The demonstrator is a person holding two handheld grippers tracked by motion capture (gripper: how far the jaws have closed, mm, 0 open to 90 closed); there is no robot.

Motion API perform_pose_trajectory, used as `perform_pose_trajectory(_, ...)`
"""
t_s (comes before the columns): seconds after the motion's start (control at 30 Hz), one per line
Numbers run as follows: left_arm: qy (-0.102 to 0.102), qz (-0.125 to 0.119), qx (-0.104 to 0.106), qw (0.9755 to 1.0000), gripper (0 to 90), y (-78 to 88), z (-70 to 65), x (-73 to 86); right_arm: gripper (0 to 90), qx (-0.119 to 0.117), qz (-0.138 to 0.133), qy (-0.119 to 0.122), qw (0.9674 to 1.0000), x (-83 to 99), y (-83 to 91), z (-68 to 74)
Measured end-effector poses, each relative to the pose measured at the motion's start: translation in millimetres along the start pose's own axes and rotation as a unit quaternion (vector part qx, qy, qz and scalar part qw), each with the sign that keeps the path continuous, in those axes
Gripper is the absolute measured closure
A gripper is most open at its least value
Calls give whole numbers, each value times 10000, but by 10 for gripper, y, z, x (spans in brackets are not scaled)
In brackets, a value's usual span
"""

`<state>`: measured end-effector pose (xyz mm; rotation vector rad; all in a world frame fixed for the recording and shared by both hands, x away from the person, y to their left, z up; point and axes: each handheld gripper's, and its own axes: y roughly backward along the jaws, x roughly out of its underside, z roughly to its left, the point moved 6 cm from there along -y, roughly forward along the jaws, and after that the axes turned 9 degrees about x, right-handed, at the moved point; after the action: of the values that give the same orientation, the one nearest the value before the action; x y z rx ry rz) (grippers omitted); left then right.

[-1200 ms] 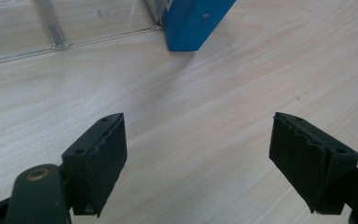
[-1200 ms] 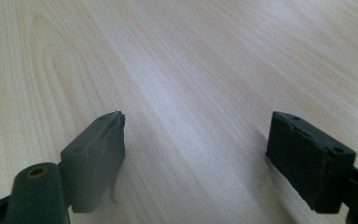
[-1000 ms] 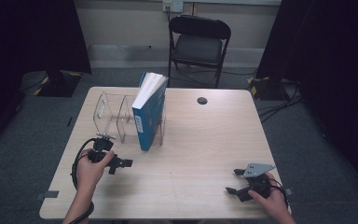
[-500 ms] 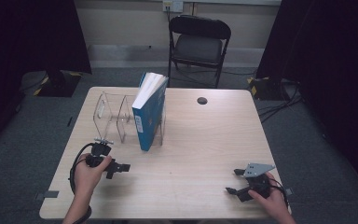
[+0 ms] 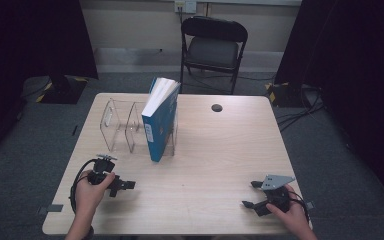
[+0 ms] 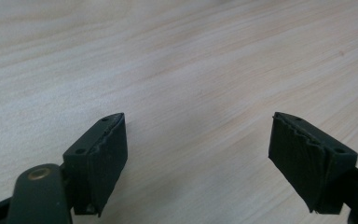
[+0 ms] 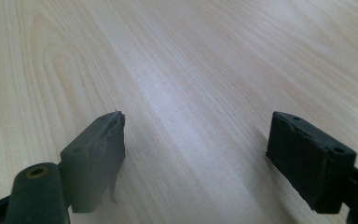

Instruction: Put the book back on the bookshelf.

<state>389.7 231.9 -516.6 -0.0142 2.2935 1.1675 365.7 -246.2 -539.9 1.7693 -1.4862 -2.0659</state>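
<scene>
High view: 1 book (image 5: 159,117), 2 tongs (both agape) (image 5: 124,185) (image 5: 252,195).

A lab or recording studio: black curtains (image 5: 35,40) hang on both sides, grey carpet (image 5: 330,150) carries taped-down cables (image 5: 300,112), and a black folding chair (image 5: 214,47) stands beyond the bench's (image 5: 220,160) far edge, below a wall socket (image 5: 185,6).

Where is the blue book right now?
In the high view, the blue book stands upright in the clear rack, at its right end, on the table's left half.
</scene>
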Motion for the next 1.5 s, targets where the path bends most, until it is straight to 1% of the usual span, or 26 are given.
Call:
perform_pose_trajectory(0.03, 19, -15, 42, 10000, 194, -1, -2, 9, 187, -1, 0, 0, 10000, 0, 0, 0)
perform_pose_trajectory(0.13, 8, -14, 3, 10000, 194, 9, 26, 45, 186, -5, 0, 0, 10000, 0, 0, 0)
perform_pose_trajectory(0.17, 41, -34, -11, 10000, 194, 8, 32, 56, 186, -6, 2, -2, 10000, 0, 0, 1)
perform_pose_trajectory(0.23, 15, -6, -12, 10000, 194, 13, 42, 69, 186, -3, 2, 0, 10000, 0, 0, 0)
perform_pose_trajectory(0.33, 33, -71, 1, 10000, 196, 23, 50, 93, 186, -6, 0, 0, 10000, 0, 0, 0)
perform_pose_trajectory(0.37, 7, -105, -12, 9999, 197, 31, 55, 106, 186, -4, 2, -1, 10000, 0, 0, 0)
perform_pose_trajectory(0.43, -30, -95, 0, 10000, 197, 34, 55, 113, 186, -7, 0, 1, 10000, 0, 0, 0)
perform_pose_trajectory(0.47, -79, -104, -17, 9999, 197, 41, 60, 126, 186, -6, 0, -1, 10000, 0, 0, 0)
perform_pose_trajectory(0.57, -106, -114, -36, 9999, 196, 45, 60, 135, 186, 3, 8, 4, 10000, 1, 1, -1)
perform_pose_trajectory(0.6, -229, -103, -41, 9997, 196, 47, 60, 148, 186, -5, 2, 1, 10000, 0, 0, 0)
perform_pose_trajectory(0.63, -229, -103, -41, 9997, 196, 47, 60, 148, 186, -5, 2, 1, 10000, 0, 0, 0)
perform_pose_trajectory(0.67, -370, -110, -50, 9992, 195, 45, 55, 163, 186, -7, 2, 0, 10000, 0, 0, 0)
perform_pose_trajectory(0.73, -571, -95, -94, 9983, 191, 38, 46, 182, 186, -8, 1, -1, 10000, 0, 0, 0)
perform_pose_trajectory(0.77, -571, -95, -94, 9983, 186, 38, 46, 182, 186, -8, 1, -1, 10000, 0, 0, 0)
perform_pose_trajectory(0.9, -827, -113, -162, 9964, 184, 30, 37, 211, 186, -4, 0, 2, 10000, 0, 0, 0)
perform_pose_trajectory(1.0, -1059, -132, -259, 9940, 179, 16, 28, 234, 186, 5, 8, 6, 10000, 1, 1, -1)
perform_pose_trajectory(1.07, -1218, -148, -283, 9920, 155, 6, 25, 253, 186, -1, 9, 5, 10000, 1, 1, -1)
perform_pose_trajectory(1.1, -1228, -197, -291, 9918, 150, 2, 20, 261, 185, -7, 2, 3, 10000, 0, 0, 1)
perform_pose_trajectory(1.17, -1323, -243, -331, 9904, 150, -6, 17, 270, 185, -8, 2, 3, 10000, 0, 0, 1)
perform_pose_trajectory(1.23, -1409, -215, -382, 9891, 150, -8, 16, 278, 185, -7, 3, 2, 10000, 0, 0, 1)
perform_pose_trajectory(1.33, -1430, -229, -396, 9887, 150, -13, 9, 287, 185, -7, 4, 7, 10000, 1, 0, 1)
perform_pose_trajectory(1.4, -1481, -238, -407, 9878, 150, -10, 14, 291, 185, -6, 3, 4, 10000, 0, 0, 1)
perform_pose_trajectory(1.43, -1480, -239, -393, 9879, 150, -11, 12, 296, 185, -5, 3, 2, 10000, 0, 0, 1)
perform_pose_trajectory(1.47, -1548, -257, -420, 9867, 149, -12, 11, 302, 185, -6, 3, 2, 10000, 0, 0, 1)
perform_pose_trajectory(1.5, -1548, -257, -420, 9867, 148, -12, 11, 302, 185, -6, 3, 2, 10000, 0, 0, 1)
